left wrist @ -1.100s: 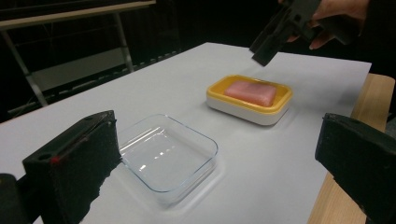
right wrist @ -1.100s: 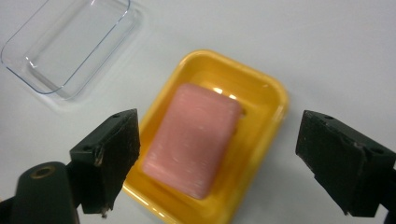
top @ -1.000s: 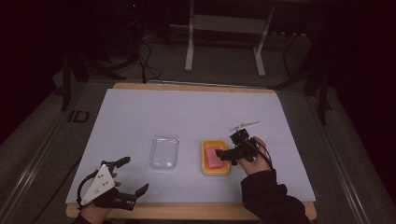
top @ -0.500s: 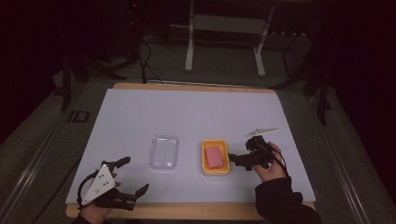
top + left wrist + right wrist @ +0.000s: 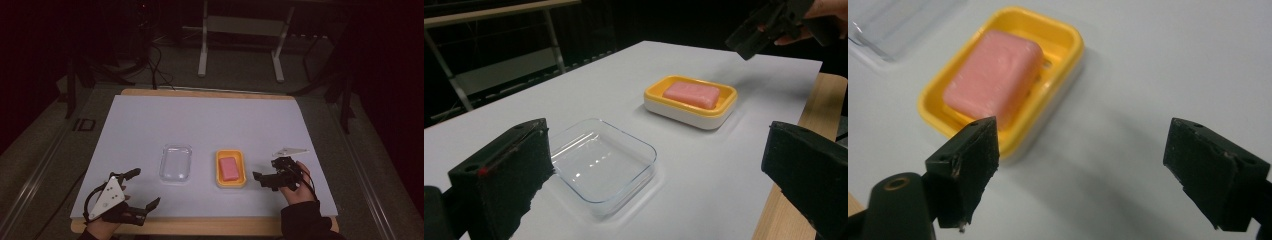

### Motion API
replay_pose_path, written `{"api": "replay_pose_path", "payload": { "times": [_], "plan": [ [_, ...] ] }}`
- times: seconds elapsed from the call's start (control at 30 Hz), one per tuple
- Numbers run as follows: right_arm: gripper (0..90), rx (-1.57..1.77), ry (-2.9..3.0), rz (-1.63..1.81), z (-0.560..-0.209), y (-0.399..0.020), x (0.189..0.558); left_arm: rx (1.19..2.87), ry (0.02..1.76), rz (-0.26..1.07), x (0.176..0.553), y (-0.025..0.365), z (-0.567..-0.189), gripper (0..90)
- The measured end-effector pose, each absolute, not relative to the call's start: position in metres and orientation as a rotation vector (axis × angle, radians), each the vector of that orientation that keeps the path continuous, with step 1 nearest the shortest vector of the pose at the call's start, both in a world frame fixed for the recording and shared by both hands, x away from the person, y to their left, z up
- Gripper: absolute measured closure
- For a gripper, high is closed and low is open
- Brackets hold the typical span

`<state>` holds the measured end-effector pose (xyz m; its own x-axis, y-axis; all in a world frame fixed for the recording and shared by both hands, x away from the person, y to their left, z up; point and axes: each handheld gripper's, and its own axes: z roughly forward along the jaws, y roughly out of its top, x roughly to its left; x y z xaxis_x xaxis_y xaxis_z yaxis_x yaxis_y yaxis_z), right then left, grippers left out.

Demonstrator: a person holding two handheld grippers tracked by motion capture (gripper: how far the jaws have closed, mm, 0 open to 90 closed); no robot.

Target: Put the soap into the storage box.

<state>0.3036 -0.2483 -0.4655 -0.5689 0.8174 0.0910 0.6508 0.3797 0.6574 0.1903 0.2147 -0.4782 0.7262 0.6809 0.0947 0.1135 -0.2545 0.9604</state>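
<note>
Just right of the yellow plastic soap dish with its pink soap bar, now drawn back from over it: right gripper, released, empty; placing seemingly done. Left gripper likewise released, well left.

Black two-fingered grippers — grey three-cornered plate with screw dots, thin cable — dark sleeves.

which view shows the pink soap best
The right gripper view: the pink soap is close, lying in the yellow soap dish with its drain holes visible. The left gripper view shows it farther off at a low angle; the high view shows it small, from above.
</note>
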Motion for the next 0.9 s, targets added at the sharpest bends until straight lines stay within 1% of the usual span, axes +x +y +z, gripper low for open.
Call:
{"api": "replay_pose_path", "payload": {
  "times": [0.53,0.9],
  "plan": [
    [14.6,1.31,2.329,0.936,-0.473,-0.278,0.292,1.782,0.619,0.601,0.19,0.215,-0.478,0.2],
    [14.6,1.292,2.341,0.919,-0.485,-0.292,0.286,1.784,0.618,0.597,0.19,0.215,-0.478,0.2]
  ]
}}
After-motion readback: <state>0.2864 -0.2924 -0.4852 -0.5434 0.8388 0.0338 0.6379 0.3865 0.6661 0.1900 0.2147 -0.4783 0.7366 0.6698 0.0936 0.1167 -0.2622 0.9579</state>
